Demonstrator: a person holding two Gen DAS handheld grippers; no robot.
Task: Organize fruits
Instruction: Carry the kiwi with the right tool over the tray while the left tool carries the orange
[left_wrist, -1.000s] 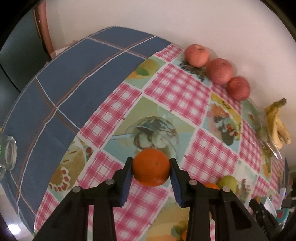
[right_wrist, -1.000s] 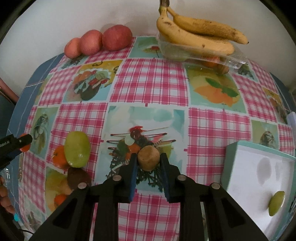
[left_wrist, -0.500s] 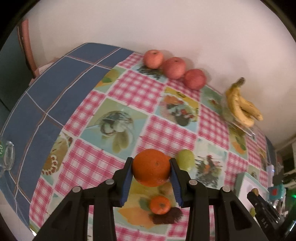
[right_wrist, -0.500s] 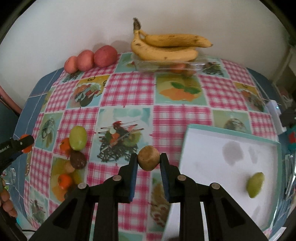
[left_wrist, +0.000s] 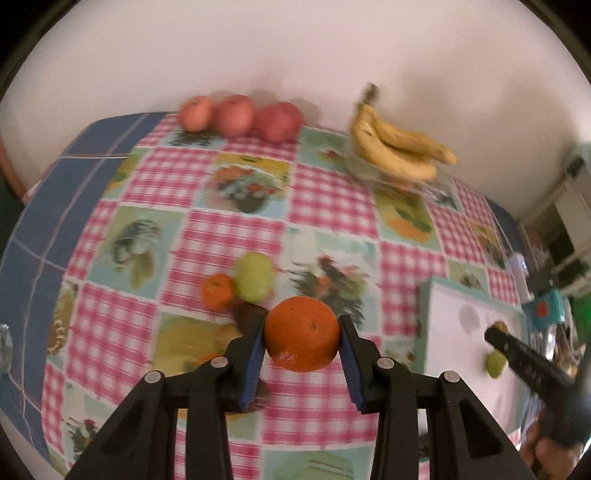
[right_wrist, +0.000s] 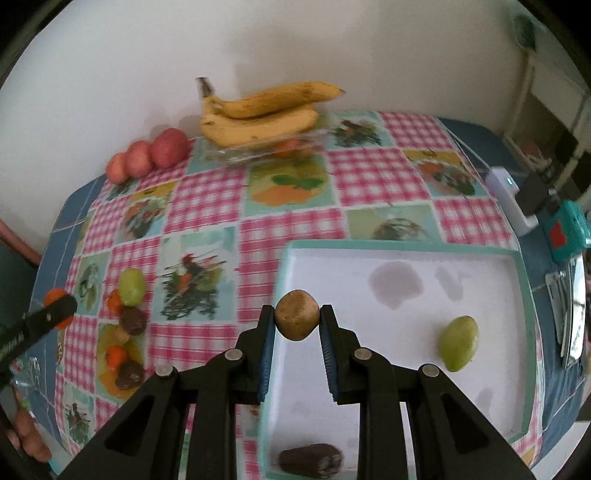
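Only the right wrist view shows the tray's (right_wrist: 522, 280) dark fruit (right_wrist: 310, 459).

A pink-checked tablecloth with printed fruit panels (right_wrist: 207, 199) covers a blue grid-lined table (left_wrist: 66, 206) beneath a plain white wall (right_wrist: 110, 66); at three o'clock in the right wrist view sit a white charger block (right_wrist: 511, 199), a teal box (right_wrist: 567, 236) and metal cutlery (right_wrist: 569, 314).

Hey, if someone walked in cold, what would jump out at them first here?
Probably the two held fruits: a big orange clamped in the left gripper over the checked tablecloth, and a small brown fruit in the right gripper above the white tray. Next, the bananas by the back wall.
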